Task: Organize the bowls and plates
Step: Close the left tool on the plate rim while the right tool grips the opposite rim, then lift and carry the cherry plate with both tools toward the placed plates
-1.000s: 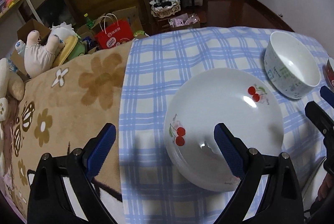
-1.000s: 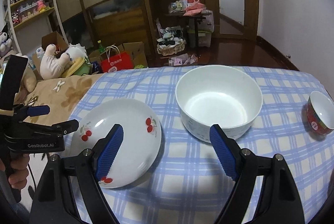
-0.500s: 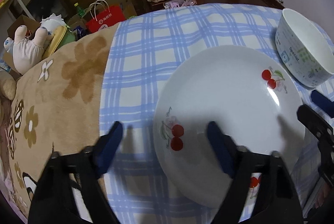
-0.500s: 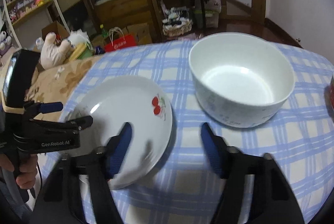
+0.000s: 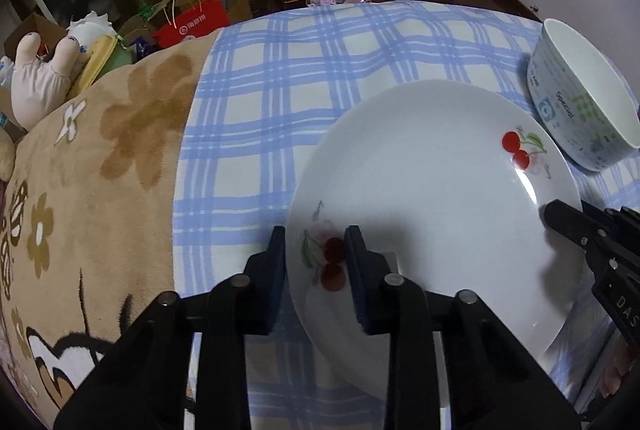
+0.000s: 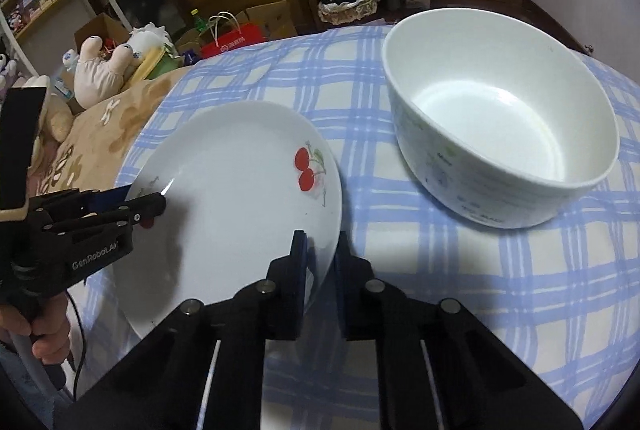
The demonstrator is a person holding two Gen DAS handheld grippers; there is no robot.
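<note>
Plate (image 5: 432, 189) on checked cloth (image 5: 288, 77), left of bowl (image 6: 500, 133). Left gripper (image 5: 316, 258) and right gripper (image 6: 320, 254) each pinch opposite rims. Glazed, stiff, slippery, breakable: grip the rims firmly.

The plate (image 5: 436, 189) and the big bowl (image 6: 504, 133) look like glossy, smooth white ceramic. The checked tablecloth (image 5: 288, 101) is matt woven cloth, and the brown blanket (image 5: 104, 157) looks soft and fuzzy.

The plate (image 5: 432, 189) is white with red cherry prints. The bowl (image 6: 504, 133) is white with pale blue and green lettering. The tablecloth (image 5: 304, 77) is blue-and-white plaid; the blanket (image 5: 100, 165) tan with brown flowers.
</note>
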